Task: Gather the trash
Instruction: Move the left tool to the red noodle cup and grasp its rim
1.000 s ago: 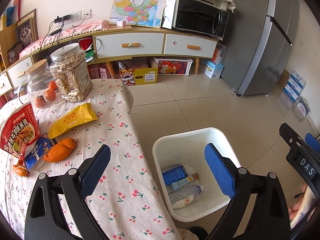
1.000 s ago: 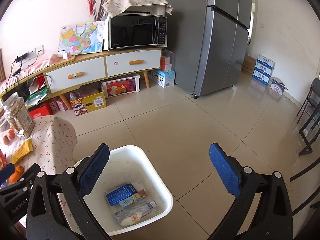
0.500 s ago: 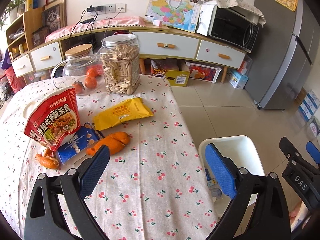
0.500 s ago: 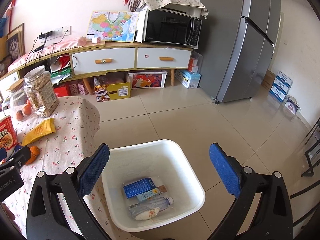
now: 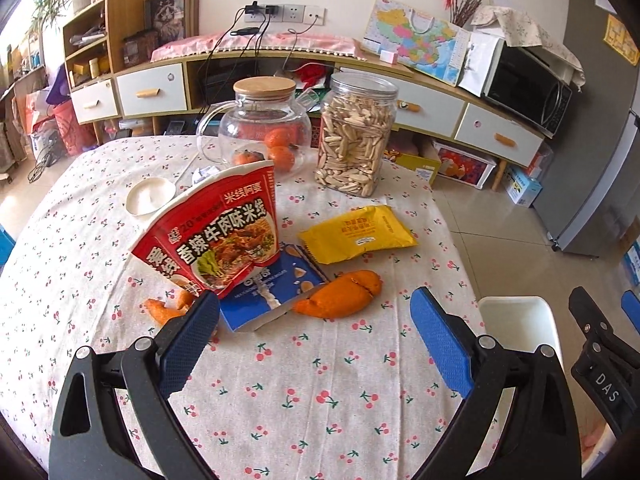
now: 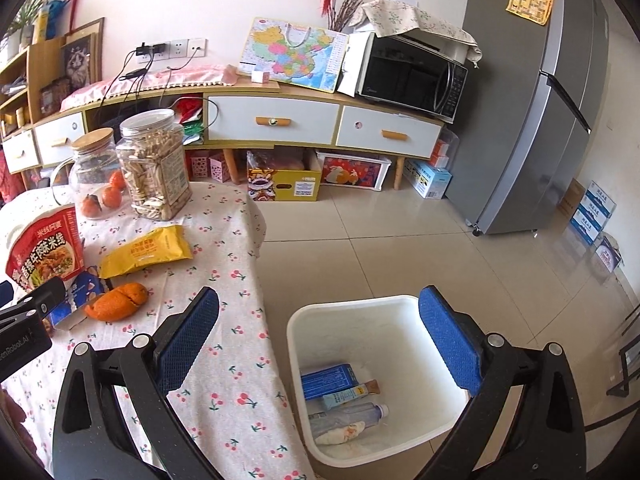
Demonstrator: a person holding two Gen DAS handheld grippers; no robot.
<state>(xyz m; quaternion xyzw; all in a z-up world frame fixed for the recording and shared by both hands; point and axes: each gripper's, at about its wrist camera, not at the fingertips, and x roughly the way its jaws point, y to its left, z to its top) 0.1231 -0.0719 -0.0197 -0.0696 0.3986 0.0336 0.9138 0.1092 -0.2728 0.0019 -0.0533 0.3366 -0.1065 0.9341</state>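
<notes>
Cherry-print tablecloth is spread under both grippers, with a cabinet and fridge behind. Left gripper is held with its jaws spread wide, nothing between them; right gripper is likewise wide apart and empty. Trash is seen ahead of the left gripper: orange peel just beyond the gap between its fingers, a blue wrapper touching the peel on the left, a red noodle cup tipped over on top of the wrapper just past the left fingertip, a yellow packet farther ahead, and a smaller peel piece beside the left finger. Bin is placed on the floor under the right gripper, off the table edge, already holding a box, a tube and a bottle. Risks are judged as follows: the peel is curved and soft, so it may be crushed or slip out if pinched at the tip; the wrapper could be dragged along since it lies partly under the peel; the cup could be knocked by the left finger because it leans so close; cloth could be snagged if the fingers are lowered too far. Jars behind are well apart and not taken as trash.
</notes>
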